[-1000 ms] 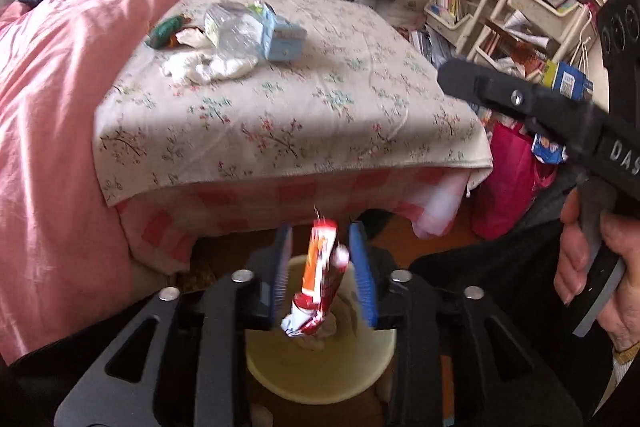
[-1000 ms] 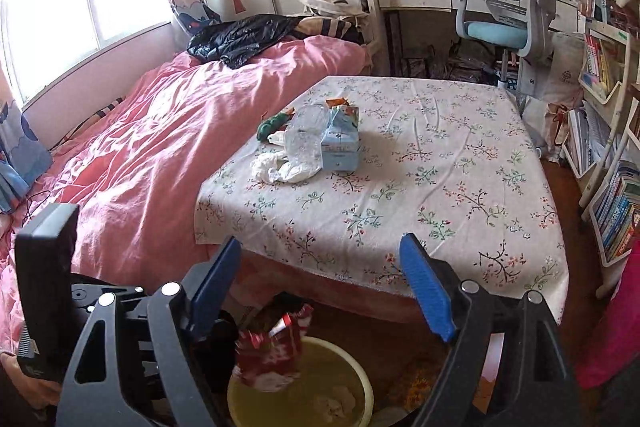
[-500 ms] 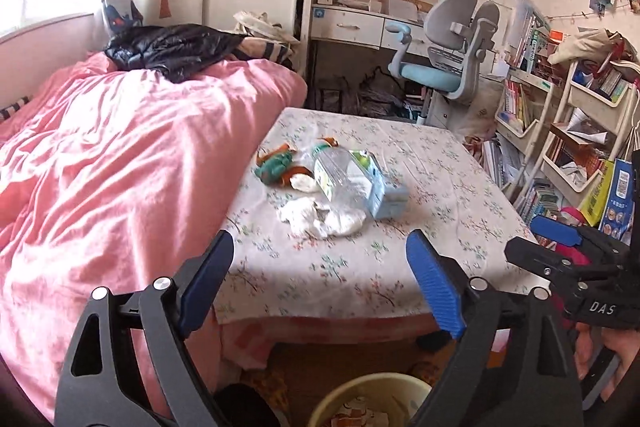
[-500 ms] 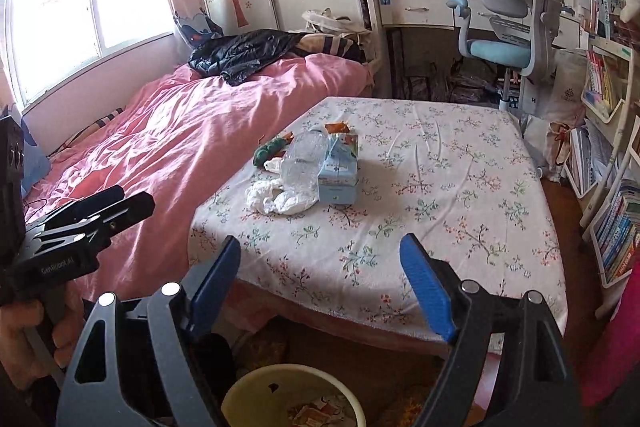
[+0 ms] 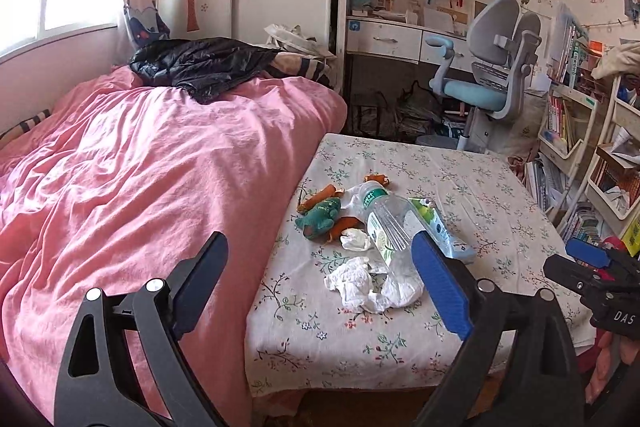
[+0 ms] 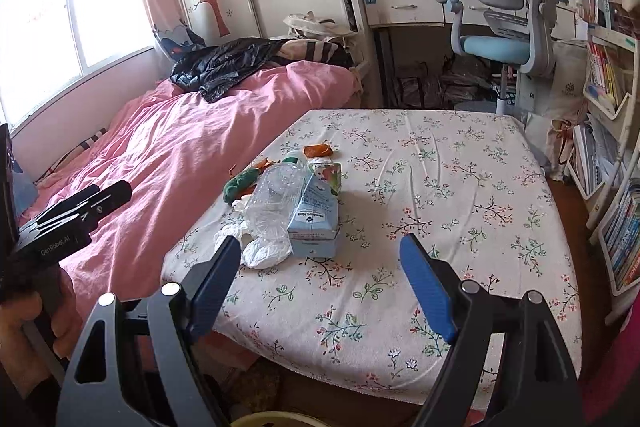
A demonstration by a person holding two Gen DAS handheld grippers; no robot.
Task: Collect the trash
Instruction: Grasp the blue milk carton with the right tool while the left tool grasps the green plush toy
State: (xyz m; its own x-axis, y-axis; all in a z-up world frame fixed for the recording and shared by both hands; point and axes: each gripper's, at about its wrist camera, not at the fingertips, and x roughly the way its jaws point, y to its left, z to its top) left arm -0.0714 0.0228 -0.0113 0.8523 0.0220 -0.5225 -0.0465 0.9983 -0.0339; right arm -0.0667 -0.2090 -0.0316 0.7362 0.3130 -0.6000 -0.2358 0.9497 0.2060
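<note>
Trash pile: crumpled tissues, clear plastic bottle, blue carton, green wrapper, orange wrappers, all clustered on the counter near its bed-side edge. Nothing collected from this pile yet, by my read.

Rel. to left tongs: pile sits straight ahead and slightly below, tissues closest, right btwn my finger line but well short of contact. Left jaws opening, nothing btwn them.

Rel. to right tongs: pile is ahead and off to the left, tissues just past my left finger, carton beyond. Jaws spread wide, empty.

Bottle long axis runs away from me, cap at far end, lying on its side against the carton; carton parallel to it. A grab across the bottle's width would suit that lie.

Left is nearer and better lined up, IMO. Tissues first, soft, should pinch easy. Bin rim peeks below right tongs, at the counter's near edge.
</note>
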